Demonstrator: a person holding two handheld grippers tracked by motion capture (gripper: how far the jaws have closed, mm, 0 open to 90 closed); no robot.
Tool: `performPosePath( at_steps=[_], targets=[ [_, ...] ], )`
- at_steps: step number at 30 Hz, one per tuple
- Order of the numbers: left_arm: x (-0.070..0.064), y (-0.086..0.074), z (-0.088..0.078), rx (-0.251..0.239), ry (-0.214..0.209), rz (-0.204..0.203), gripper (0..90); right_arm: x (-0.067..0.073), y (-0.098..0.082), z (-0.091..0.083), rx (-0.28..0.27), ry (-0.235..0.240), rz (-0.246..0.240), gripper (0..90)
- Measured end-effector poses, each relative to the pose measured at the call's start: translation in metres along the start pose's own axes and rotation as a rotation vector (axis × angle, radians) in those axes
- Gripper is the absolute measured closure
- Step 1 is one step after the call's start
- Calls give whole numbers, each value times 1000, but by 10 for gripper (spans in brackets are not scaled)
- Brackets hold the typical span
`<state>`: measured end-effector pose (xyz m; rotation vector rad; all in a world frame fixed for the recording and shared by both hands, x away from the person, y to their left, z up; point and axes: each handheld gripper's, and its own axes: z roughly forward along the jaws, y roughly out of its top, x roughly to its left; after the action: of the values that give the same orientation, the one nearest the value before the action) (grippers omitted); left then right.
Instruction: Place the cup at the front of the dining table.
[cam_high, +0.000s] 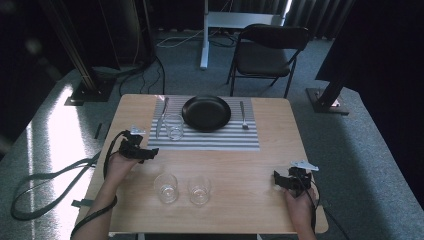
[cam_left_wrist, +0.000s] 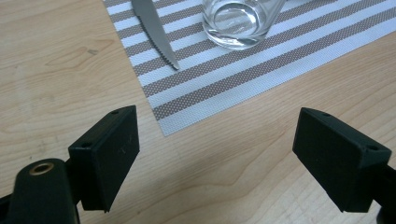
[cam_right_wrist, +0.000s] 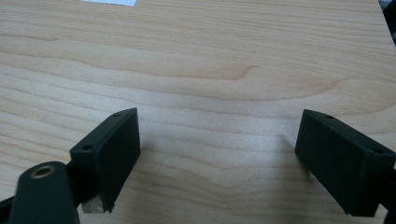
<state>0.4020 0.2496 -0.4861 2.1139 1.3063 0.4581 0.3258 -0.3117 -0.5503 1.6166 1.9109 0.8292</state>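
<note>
Right gripper (cam_high: 280, 180) lower right of high view, jaws spread, empty, over bare table (cam_high: 260, 160). Left gripper (cam_high: 148, 152) left of centre, jaws spread, empty, near mat (cam_left_wrist: 243, 70) corner.

Two glasses (cam_high: 166, 188) (cam_high: 199, 190) lower centre, side by side, just apart. Third glass (cam_left_wrist: 240, 21) on mat, beside knife (cam_left_wrist: 154, 32). Plate (cam_high: 206, 113) and fork (cam_high: 243, 116) farther up.

Judgement: glasses rigid, smooth, slippery, fragile; grip across wall at mid-height, gently.

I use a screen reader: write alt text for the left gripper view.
Open left tool above a wooden table, jaws apart and empty. Ahead, a striped placemat holds a serrated knife and a clear glass.
</note>
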Motion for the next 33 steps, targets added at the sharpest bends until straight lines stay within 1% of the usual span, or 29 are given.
performPosePath(
  at_steps=[2, 5, 8, 9, 14, 15, 17, 19, 22, 23, 24, 26, 27, 30, 31, 33],
  targets=[
    [1, -3, -2, -5, 7, -2, 152, 0, 0, 0, 0, 0, 1, 135],
    [1, -6, -4, -6, 5, -4, 152, 0, 0, 0, 0, 0, 0, 135],
    [0, -10, -7, -4, 9, 6, 152, 0, 0, 0, 0, 0, 0, 135],
    [0, -12, -8, -7, 2, 6, 152, 0, 0, 0, 0, 0, 0, 135],
    [0, -15, -11, -14, 10, 8, 152, 0, 0, 0, 0, 0, 0, 135],
    [1, -20, -13, -22, 8, -6, 152, 0, 0, 0, 0, 0, 0, 135],
    [1, -20, -13, -22, 8, -6, 152, 0, 0, 0, 0, 0, 0, 135],
    [0, -27, -14, -22, 10, -11, 152, 0, 0, 0, 0, 0, 0, 135],
    [0, -33, -15, -37, 10, -18, 152, 0, 0, 0, 0, -1, 1, 135],
    [0, -33, -15, -37, 10, -18, 152, 0, 0, 0, 0, -1, 1, 135],
    [1, -37, -14, -27, 21, -20, 152, 0, 0, 0, 1, -1, 2, 135],
    [1, -37, -14, -27, 21, -20, 152, 0, 0, 0, 0, -1, 1, 135],
    [2, -42, -15, -17, 19, -21, 152, 0, 0, 0, 1, -2, 2, 136],
    [2, -45, -17, -18, 19, -19, 152, 0, 0, 0, 0, -2, 2, 136],
    [1, -48, -19, -24, 33, -9, 152, 0, 0, 0, 0, -2, 2, 136],
    [1, -50, -20, -21, 39, -3, 152, 0, 0, 0, 0, -2, 2, 135]
  ],
)
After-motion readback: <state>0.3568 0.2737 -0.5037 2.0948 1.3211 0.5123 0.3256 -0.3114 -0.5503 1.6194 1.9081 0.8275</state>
